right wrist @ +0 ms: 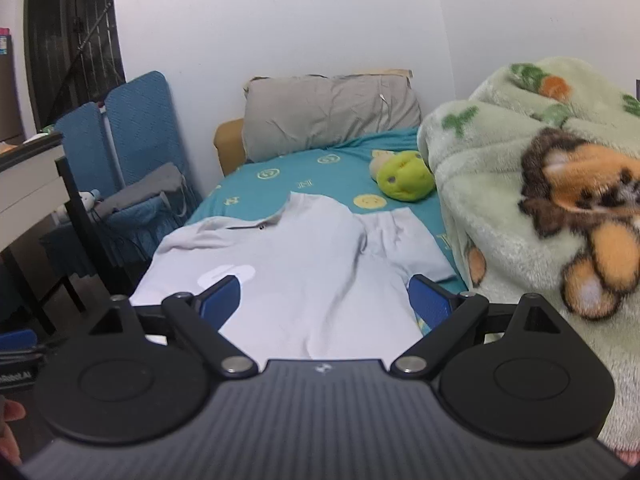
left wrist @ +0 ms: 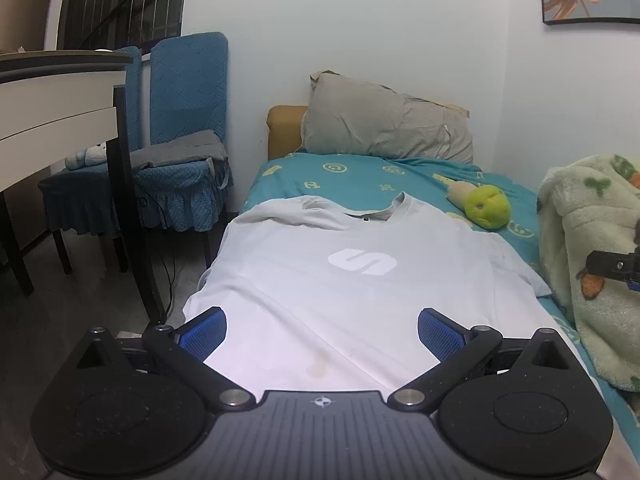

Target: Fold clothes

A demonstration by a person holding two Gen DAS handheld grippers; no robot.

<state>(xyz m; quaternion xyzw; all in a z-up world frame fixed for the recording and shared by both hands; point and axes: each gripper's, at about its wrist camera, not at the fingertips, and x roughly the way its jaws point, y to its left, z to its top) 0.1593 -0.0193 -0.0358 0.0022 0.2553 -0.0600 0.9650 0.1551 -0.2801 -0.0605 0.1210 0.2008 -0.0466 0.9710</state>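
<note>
**Shirt laid out, both claws ready to start the fold**

While neither claw holds anything, the white T-shirt lies face up and mostly flat on the bed, its collar toward the grey pillow and its hem nearest the cameras. At far left stand a tabletop and a blue quilted chair with grey cloth on its seat. The left claw hovers over the hem with its jaws spread wide, blue ribbed pads facing each other. The right claw is likewise spread wide, low over the shirt's right side, just before the short sleeve.

Folding appears not yet begun. The left shoulder is rumpled and folded over, so the next move likely calls for smoothing it, then pinching a sleeve or side edge and carrying it across.

The shirt is thin, limp jersey with a pale printed logo and ribbed neckband. Right of it lie a round green plush toy and a thick, fleecy green blanket, which crowds the shirt's right edge.
</note>
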